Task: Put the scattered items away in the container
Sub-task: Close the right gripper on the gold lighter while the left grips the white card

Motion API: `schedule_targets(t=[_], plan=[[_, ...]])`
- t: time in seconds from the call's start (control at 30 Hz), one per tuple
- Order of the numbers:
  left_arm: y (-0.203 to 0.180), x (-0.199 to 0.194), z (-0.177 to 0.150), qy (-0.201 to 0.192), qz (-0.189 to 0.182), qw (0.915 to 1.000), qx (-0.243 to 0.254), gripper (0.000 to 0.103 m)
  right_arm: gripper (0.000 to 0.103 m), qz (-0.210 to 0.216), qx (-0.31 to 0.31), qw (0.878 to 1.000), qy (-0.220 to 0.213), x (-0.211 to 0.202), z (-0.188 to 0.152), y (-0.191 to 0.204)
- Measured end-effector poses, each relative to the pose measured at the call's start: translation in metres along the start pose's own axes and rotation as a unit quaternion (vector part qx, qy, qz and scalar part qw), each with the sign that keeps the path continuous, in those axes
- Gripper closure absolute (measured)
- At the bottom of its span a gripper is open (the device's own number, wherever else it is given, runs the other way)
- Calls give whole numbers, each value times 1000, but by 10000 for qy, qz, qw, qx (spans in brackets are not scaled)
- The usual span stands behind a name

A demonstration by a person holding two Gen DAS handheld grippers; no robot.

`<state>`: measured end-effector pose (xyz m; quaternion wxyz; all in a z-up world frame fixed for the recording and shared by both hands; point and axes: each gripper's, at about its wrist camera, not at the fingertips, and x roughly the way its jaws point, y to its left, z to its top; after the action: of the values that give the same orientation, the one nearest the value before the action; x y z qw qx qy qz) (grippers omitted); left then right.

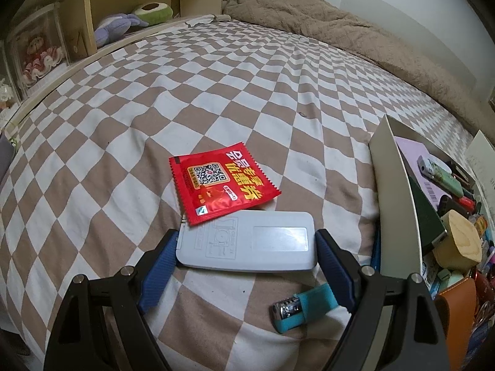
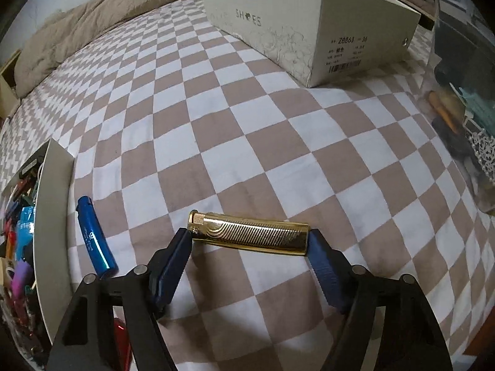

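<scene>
In the left wrist view my left gripper point(image 1: 246, 247) is shut on a flat white remote-like device point(image 1: 247, 239), its blue pads touching both ends. A red sachet point(image 1: 221, 184) lies on the device's far edge. A battery with a teal band point(image 1: 298, 309) lies below the right finger. The white container point(image 1: 393, 191), full of small items, stands at the right. In the right wrist view my right gripper point(image 2: 249, 241) is shut on a gold lighter point(image 2: 247, 232), held end to end. A blue lighter point(image 2: 94, 238) lies left of it, beside the container wall point(image 2: 54, 216).
A white shoe box point(image 2: 309, 24) stands at the far right of the checkered bed. A beige blanket point(image 1: 324, 31) lies along the far side. A shelf with plush toys point(image 1: 123, 21) is behind the bed. A clear bag of items point(image 2: 464, 108) sits at the right edge.
</scene>
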<state>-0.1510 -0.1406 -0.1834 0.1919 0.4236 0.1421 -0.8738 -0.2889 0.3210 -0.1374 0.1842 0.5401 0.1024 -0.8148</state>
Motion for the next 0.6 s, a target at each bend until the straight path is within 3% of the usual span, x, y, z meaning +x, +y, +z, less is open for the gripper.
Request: schedule_targets(t=[0.03,0.17,0.2,0.27,0.37,0.53,0.6], plan=[[0,0,0,-1,-7,10000,-2,16,50,16,-8,10000,-17,-1,0,-1],[1,0,0,3,20,10000,23,16,48,52,-12,9999,113,1,1,-1],[0,0,0,1,15,10000,21,16,41,57,58,9999,105,1,2,-1],[1,0,0,0,-13,10000,1,16,0,215,376,9990,99,1,1,-1],[0,1,1,2,-36,10000,-20,16,0,530,751,9956,167,6,4,3],[-1,2,1,2,9,10000,29,16,1,77,848,9963,93,18,13,23],[-2,1,1,-23,-8,10000,17,16,13,-126,780,9969,-14,22,16,30]])
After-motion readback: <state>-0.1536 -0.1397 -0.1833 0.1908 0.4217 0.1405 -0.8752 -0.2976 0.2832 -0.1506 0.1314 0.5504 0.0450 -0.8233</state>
